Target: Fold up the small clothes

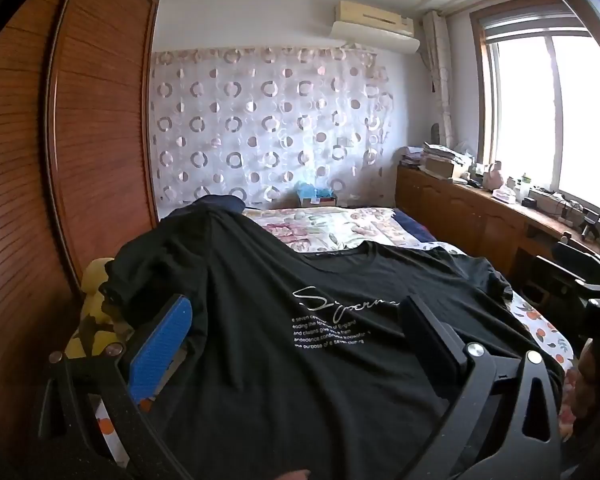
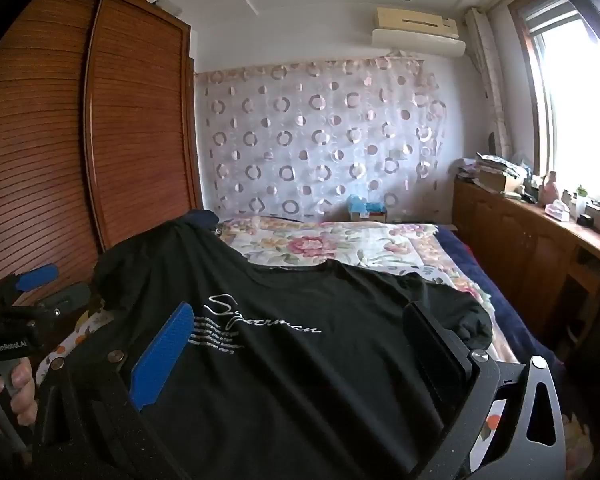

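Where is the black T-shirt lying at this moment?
The black T-shirt lies spread on the bed, print up, collar toward the floral quilt, in front of both open grippers.

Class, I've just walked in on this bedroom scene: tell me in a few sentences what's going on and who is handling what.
A person holds a two-finger gripper in each hand over a bed with a floral cover. A black T-shirt with white script lettering lies spread face up, neckline away from the cameras. The left gripper and the right gripper are both open above the shirt's lower part, and neither clamps any fabric. No fold is visible yet, though the left sleeve looks bunched.
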`<state>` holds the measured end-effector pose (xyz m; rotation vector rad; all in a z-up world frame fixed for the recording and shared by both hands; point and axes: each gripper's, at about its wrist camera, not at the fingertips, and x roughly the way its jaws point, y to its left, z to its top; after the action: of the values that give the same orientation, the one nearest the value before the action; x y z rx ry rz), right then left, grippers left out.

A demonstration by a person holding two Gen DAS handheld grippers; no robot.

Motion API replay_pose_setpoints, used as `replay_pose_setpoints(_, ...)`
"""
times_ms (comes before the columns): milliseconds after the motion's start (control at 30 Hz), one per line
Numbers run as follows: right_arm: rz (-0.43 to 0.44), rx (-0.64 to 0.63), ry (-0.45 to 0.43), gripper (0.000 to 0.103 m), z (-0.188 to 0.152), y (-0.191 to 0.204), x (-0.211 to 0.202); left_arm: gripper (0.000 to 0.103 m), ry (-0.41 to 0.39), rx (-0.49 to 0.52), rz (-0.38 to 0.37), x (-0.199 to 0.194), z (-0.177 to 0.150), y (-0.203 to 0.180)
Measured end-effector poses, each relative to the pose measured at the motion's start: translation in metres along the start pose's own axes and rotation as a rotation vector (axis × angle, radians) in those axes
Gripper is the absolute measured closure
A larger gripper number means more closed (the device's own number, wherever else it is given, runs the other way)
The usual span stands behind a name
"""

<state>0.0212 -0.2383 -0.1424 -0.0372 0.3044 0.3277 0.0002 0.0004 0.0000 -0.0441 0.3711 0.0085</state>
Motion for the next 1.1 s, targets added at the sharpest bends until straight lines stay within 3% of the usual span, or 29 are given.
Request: replay_pose_setpoints(1100,0.006,0.005,-0.007,0.0,0.0023,0.0021,-0.0038,0.0,-0.012,0.027,0.01,0.0012,-0.0008,-0.0029)
